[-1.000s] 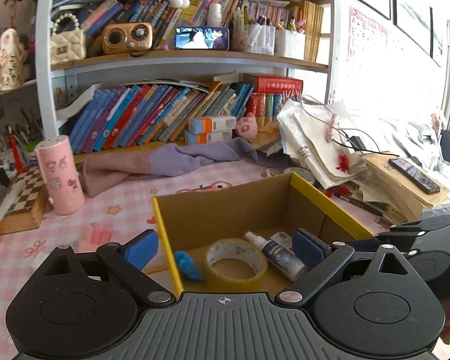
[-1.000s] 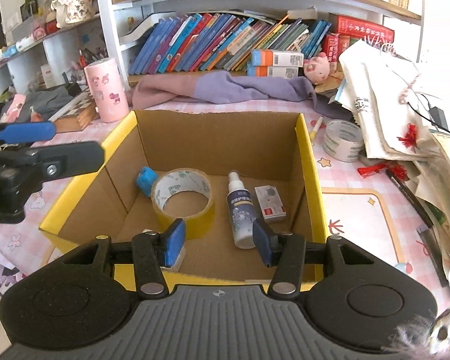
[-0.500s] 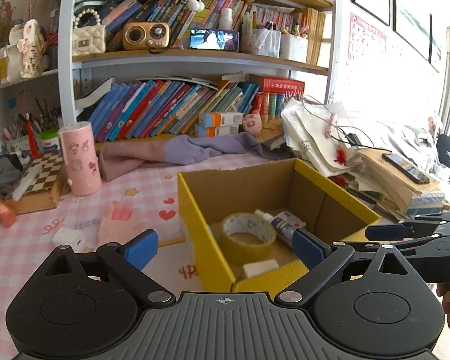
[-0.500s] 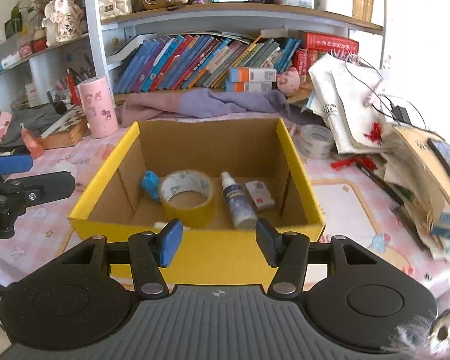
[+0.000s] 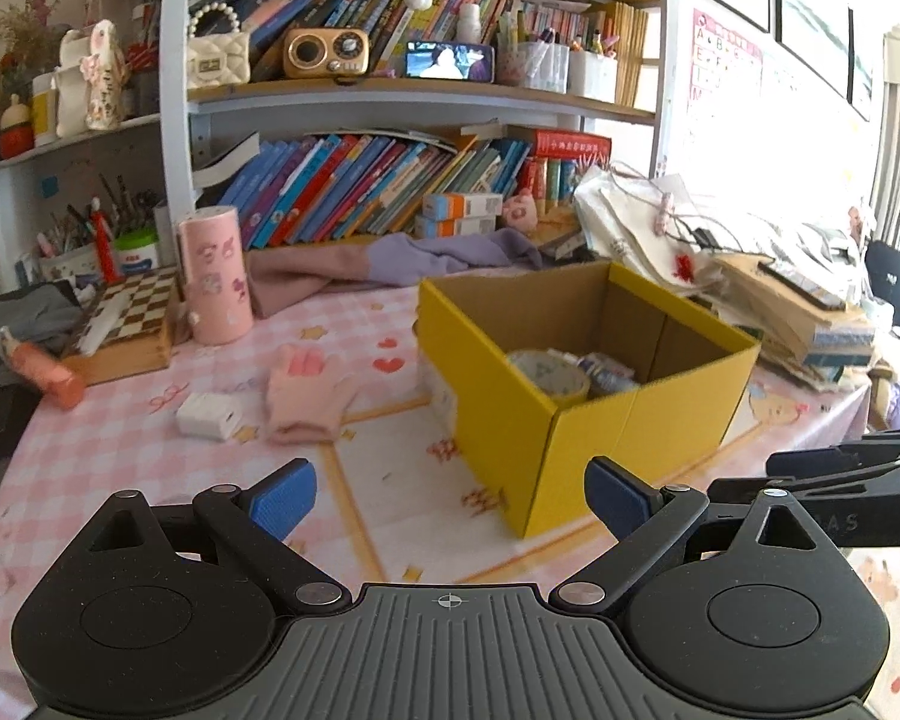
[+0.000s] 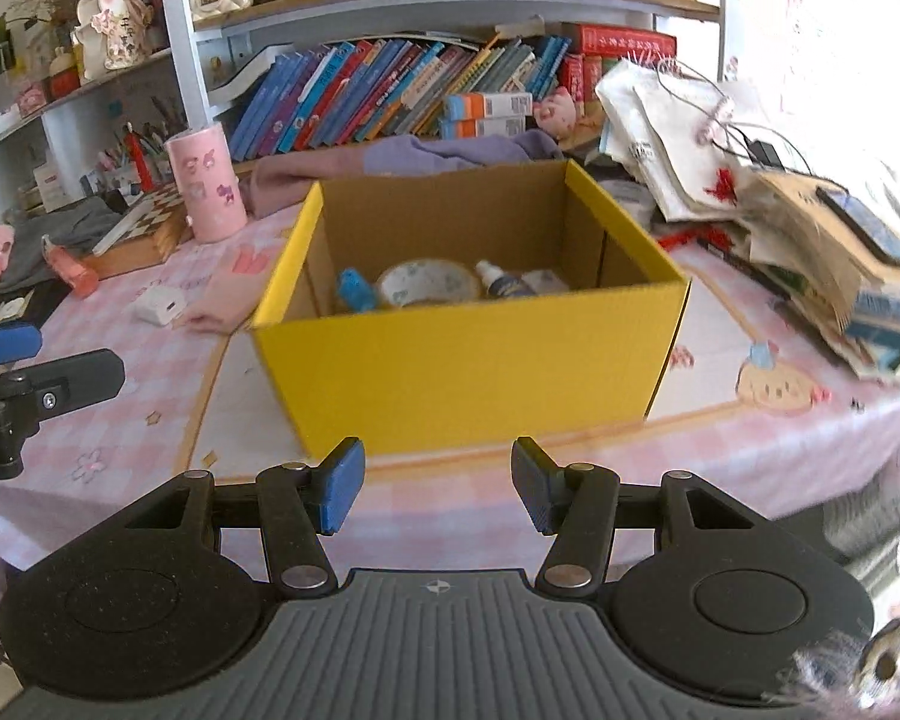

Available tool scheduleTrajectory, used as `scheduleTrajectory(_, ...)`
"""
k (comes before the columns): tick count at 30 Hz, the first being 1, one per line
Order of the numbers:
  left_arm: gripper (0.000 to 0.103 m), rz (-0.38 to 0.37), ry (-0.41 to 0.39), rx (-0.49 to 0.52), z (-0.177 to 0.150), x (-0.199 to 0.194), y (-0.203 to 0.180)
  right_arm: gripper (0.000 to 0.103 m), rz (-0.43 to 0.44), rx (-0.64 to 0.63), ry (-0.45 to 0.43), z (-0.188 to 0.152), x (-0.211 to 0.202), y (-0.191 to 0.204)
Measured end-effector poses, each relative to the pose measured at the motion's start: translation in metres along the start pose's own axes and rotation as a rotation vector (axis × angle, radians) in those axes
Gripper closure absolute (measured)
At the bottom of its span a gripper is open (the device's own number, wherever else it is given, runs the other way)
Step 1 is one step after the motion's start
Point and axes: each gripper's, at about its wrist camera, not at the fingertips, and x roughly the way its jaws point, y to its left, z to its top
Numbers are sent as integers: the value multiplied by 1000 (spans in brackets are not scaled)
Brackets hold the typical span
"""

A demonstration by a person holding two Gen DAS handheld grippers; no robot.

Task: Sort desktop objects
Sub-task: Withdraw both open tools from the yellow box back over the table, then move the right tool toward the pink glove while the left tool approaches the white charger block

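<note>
Both grippers, left (image 5: 450,495) and right (image 6: 438,492), stood apart, empty; next probably approach pink glove (image 5: 306,396), frame centre-left, squarely.

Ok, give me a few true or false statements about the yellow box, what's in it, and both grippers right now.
1. The tape roll lies inside the yellow box. True.
2. The left gripper holds the pink glove. False: its jaws are open and empty; the glove lies on the table.
3. The spray bottle stands on the shelf. False: it lies in the box.
4. The right gripper holds nothing. True.
</note>
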Motion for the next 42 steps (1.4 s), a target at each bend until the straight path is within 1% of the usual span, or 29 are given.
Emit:
scheduleTrajectory(5, 5, -4, 35, 0, -16, -13, 15, 52, -7, 31, 23, -19, -8, 20)
scheduleTrajectory(10, 5, 2, 65, 0, -29, -23, 28, 51, 7, 58, 56, -37, -11, 39)
scheduleTrajectory(17, 5, 17, 107, 10, -43, -34, 40, 51, 45, 53, 78, -52, -14, 63)
scheduleTrajectory(21, 5, 27, 118, 18, -49, -41, 44, 51, 74, 46, 98, -57, -13, 74)
scheduleTrajectory(28, 5, 29, 119, -8, -55, -48, 57, 51, 125, -17, 129, -61, -10, 98)
scheduleTrajectory(35, 5, 51, 123, -38, -57, -49, 68, 51, 169, -105, 148, -62, -5, 121)
scheduleTrajectory(42, 5, 63, 133, -74, -58, -48, 81, 51, 181, -160, 156, -60, 0, 135)
